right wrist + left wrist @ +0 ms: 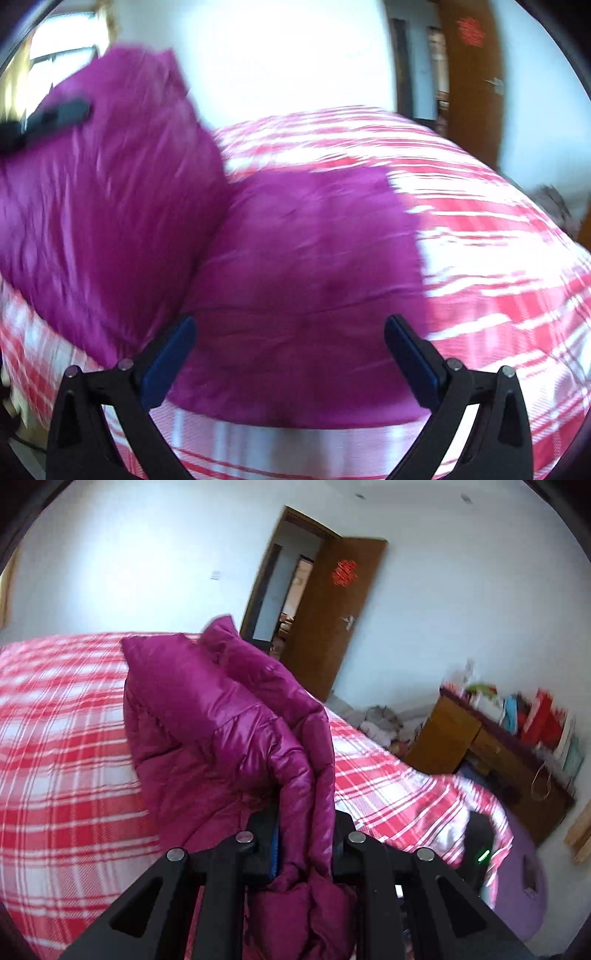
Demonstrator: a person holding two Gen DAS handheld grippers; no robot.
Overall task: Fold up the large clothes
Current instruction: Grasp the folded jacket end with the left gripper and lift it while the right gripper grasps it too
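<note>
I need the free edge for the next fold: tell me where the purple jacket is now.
The purple jacket lies on the red plaid bed, one part lifted in the closed left hand-held gripper; the open right hand-held gripper hovers over the flat part.

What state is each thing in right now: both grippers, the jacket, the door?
Left gripper: shut on a fold of the jacket.
Right gripper: open, holding nothing, above the jacket's flat part.
Purple puffer jacket: one part lifted, the rest lying on the bed.
Plaid bed cover: spread over the bed.
Wooden door: open.
</note>
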